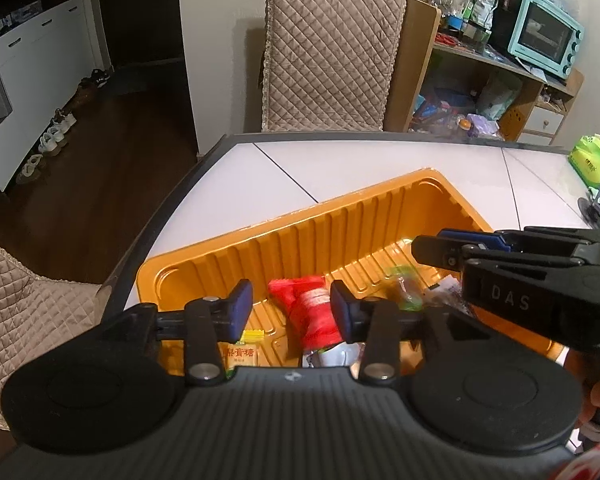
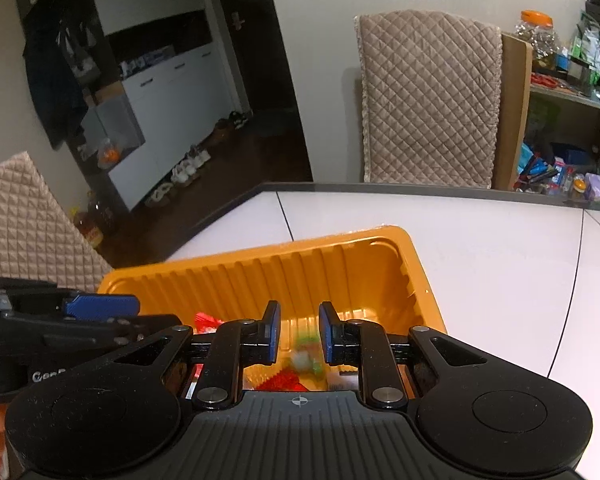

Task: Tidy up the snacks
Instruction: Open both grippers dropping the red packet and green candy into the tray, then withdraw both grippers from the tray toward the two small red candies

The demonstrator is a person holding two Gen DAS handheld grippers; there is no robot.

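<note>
An orange ribbed tray [image 1: 320,236] [image 2: 280,276] lies at an angle on the white table [image 1: 340,160]. My left gripper [image 1: 292,310] hangs over its left part with the pads apart. A red snack packet [image 1: 314,312] shows in the gap and looks blurred; the pads do not press on it. A yellow printed packet [image 1: 240,354] lies beneath. My right gripper [image 2: 299,332] [image 1: 424,248] hovers over the tray's right part, pads close together with nothing between them. A blurred green sweet [image 1: 404,284] [image 2: 306,358] is below it. The left gripper [image 2: 152,314] enters the right wrist view from the left.
A quilted chair [image 1: 332,52] stands behind the table, another [image 1: 20,320] at its left corner. A wooden shelf with a mint oven [image 1: 544,36] and clutter fills the back right. A green pack [image 1: 592,156] lies at the table's right. The table's dark edge [image 1: 172,208] curves near the tray.
</note>
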